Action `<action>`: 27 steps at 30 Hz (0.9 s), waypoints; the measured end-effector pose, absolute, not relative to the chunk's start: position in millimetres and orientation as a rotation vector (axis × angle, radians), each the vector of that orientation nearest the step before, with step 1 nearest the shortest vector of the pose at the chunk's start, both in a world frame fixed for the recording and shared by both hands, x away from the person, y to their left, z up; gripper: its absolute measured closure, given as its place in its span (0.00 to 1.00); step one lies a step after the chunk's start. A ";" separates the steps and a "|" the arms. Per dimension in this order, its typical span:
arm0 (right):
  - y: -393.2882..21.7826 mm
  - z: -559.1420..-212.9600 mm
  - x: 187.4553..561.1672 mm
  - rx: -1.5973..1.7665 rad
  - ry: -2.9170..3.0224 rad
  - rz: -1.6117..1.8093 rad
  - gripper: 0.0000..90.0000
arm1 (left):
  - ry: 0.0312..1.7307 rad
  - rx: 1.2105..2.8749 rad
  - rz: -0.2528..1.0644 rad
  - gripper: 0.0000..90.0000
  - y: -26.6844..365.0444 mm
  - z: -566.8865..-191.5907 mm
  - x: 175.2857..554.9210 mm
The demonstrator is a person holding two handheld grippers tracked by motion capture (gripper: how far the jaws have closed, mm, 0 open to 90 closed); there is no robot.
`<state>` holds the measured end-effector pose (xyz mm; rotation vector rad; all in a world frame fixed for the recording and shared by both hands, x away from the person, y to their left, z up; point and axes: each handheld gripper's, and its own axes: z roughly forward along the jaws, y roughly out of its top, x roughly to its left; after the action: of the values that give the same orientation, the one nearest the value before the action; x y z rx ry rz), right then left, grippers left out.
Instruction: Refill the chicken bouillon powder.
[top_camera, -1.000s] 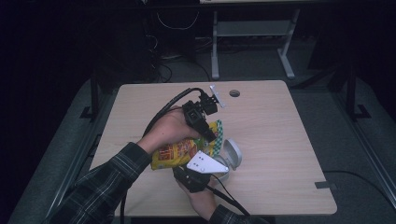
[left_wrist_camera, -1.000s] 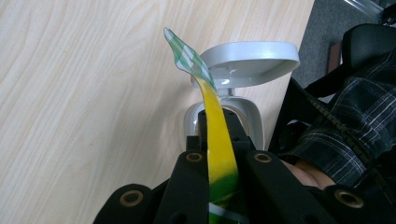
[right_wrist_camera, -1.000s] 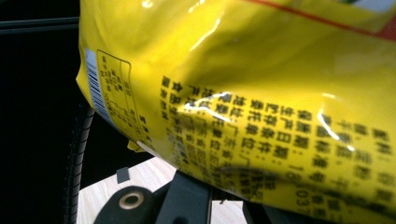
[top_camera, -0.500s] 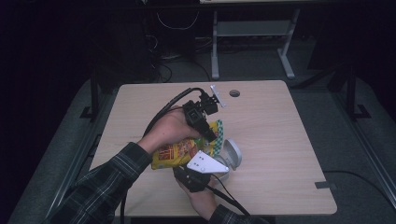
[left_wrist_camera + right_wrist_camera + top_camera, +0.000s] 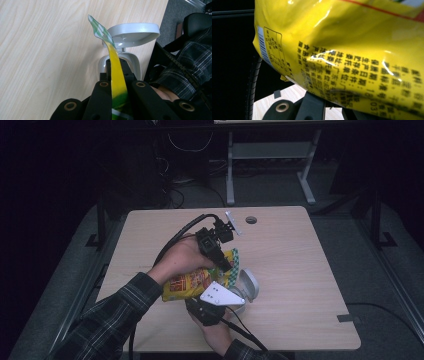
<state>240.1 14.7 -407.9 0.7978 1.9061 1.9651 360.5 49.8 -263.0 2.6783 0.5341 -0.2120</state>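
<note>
The yellow snack bag (image 5: 192, 281) hangs above the wooden table (image 5: 300, 270), held between both grippers near the table's front edge. The left gripper (image 5: 225, 262) has its jaws clamped together on the bag's flat green-and-yellow sealed edge (image 5: 116, 75), which stands up between them. The right gripper (image 5: 210, 307) grips the bag from below, its jaws closed on the lower part. Just beside the bag stands a small grey bin (image 5: 245, 290) with its lid (image 5: 132, 31) tipped open.

Table's right half (image 5: 300, 270) lies free (grey open-lidded bin (image 5: 246, 287) crowds the snack bag (image 5: 192, 281)).
</note>
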 end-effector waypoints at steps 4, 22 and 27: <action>14.4 -407.7 240.1 0.800 1.904 1.966 1.00 | 0.535 2.681 -0.211 1.00 49.2 -262.6 360.3; 14.4 -407.6 240.1 0.800 1.904 1.969 1.00 | 0.531 2.686 -0.215 1.00 48.8 -262.5 360.4; 14.5 -407.5 239.9 0.800 1.904 1.970 1.00 | 0.533 2.687 -0.214 1.00 48.9 -262.2 360.3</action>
<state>239.9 14.5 -407.5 0.8005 1.9038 1.9699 360.3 48.9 -262.2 2.6871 0.5333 -0.2138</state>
